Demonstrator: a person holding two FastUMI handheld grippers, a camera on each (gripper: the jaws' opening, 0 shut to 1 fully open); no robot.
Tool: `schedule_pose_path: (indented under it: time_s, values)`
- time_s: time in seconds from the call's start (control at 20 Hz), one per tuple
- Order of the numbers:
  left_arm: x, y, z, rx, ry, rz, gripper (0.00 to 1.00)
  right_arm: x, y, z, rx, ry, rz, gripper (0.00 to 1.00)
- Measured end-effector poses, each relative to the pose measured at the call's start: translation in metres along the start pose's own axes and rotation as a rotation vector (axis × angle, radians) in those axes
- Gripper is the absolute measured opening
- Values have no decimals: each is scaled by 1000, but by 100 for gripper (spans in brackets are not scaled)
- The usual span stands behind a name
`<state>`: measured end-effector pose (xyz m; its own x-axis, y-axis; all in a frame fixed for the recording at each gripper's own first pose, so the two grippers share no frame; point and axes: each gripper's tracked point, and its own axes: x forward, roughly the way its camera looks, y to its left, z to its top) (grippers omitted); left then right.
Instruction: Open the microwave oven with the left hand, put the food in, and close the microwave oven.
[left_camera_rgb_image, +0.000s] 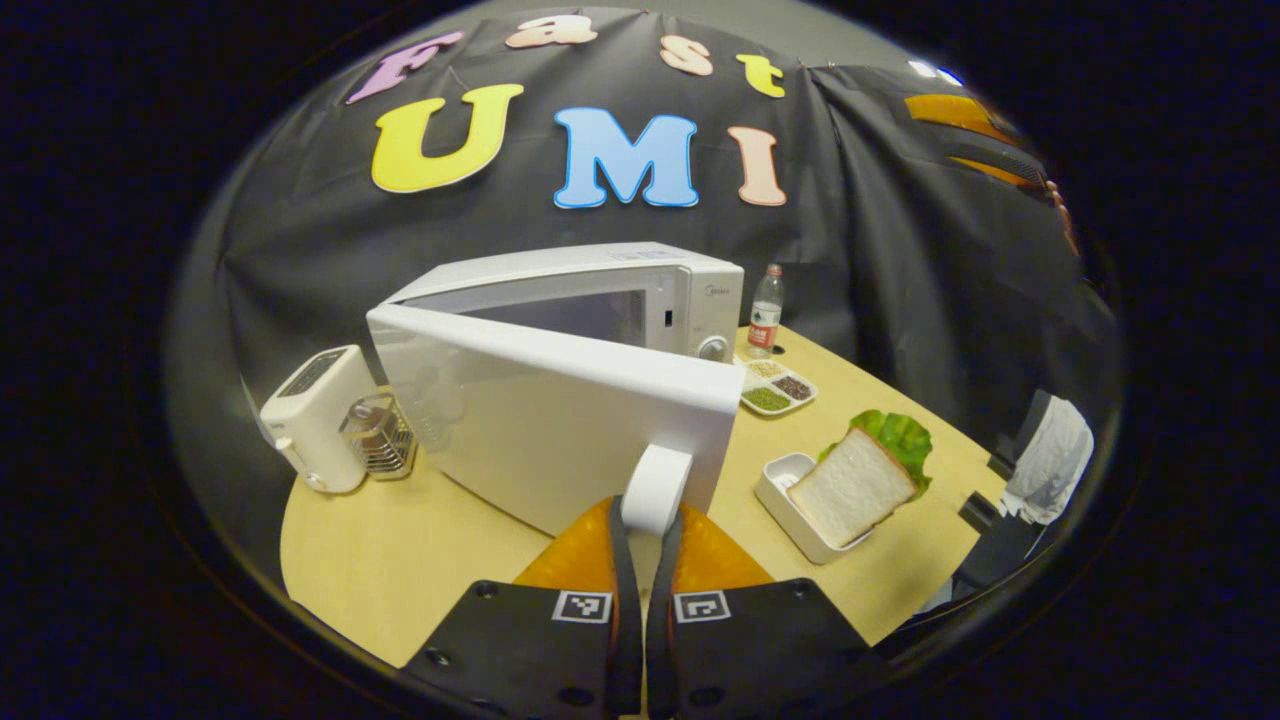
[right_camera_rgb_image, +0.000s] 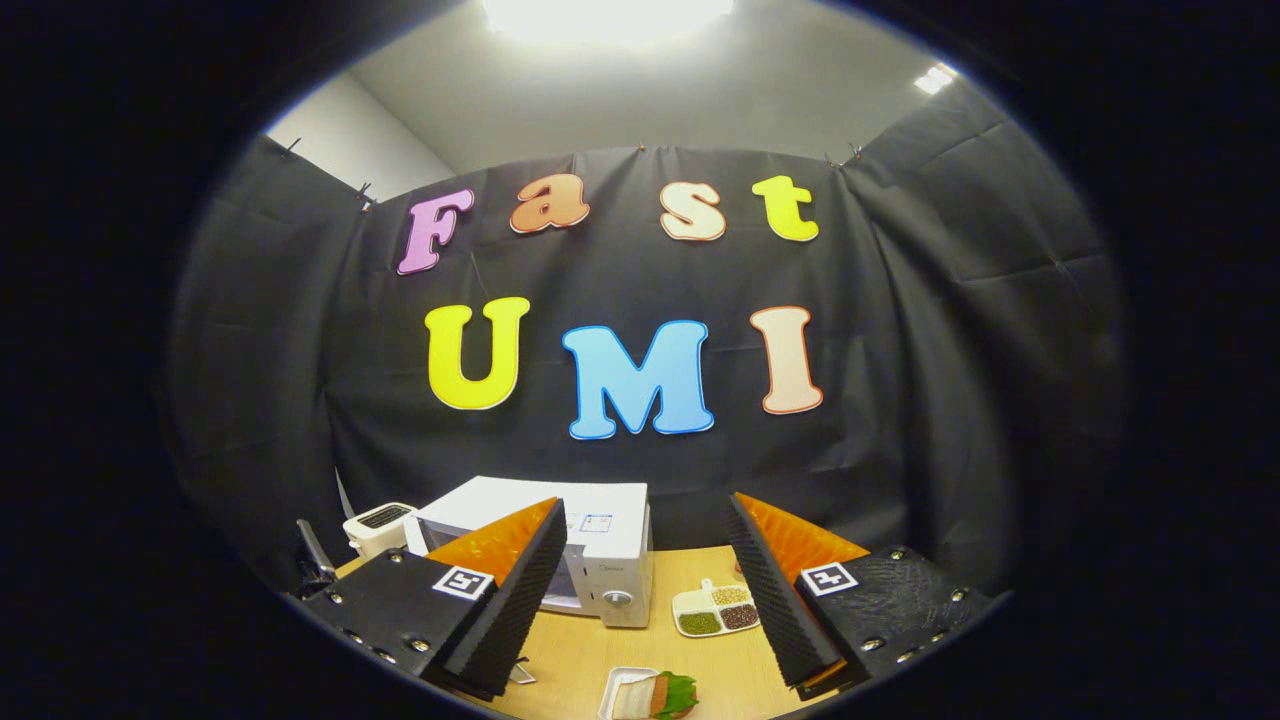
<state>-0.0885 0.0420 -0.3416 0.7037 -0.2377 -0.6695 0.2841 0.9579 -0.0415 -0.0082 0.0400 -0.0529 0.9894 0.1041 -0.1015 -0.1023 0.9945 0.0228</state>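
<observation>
White tray (left_camera_rgb_image: 783, 490) holds bread (left_camera_rgb_image: 850, 485) — lettuce (left_camera_rgb_image: 900, 435) beside it.

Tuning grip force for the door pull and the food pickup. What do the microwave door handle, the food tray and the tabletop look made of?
Door handle: smooth white moulded plastic by its look, faint sheen; the left gripper is shut on it.
Food tray: white, rigid and glossy, plastic or ceramic; can't tell which.
Tabletop: pale wood-look surface, probably laminate, matte and even with no visible grain.
</observation>
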Motion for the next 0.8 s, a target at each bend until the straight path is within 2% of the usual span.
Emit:
schedule_pose_path:
  time_s: [0.2,0.5,0.8]
  values:
    - [-34,29,-20,23,8,-25,9,-8,23,-2,0,-1,14,96]
    - [-86,99,-51,27,25,30,8,-8,44,-9,-31,16,42,96]
    - [-120,169,-72,21,42,45,8,-2,52,-28,-33,64,52,96]
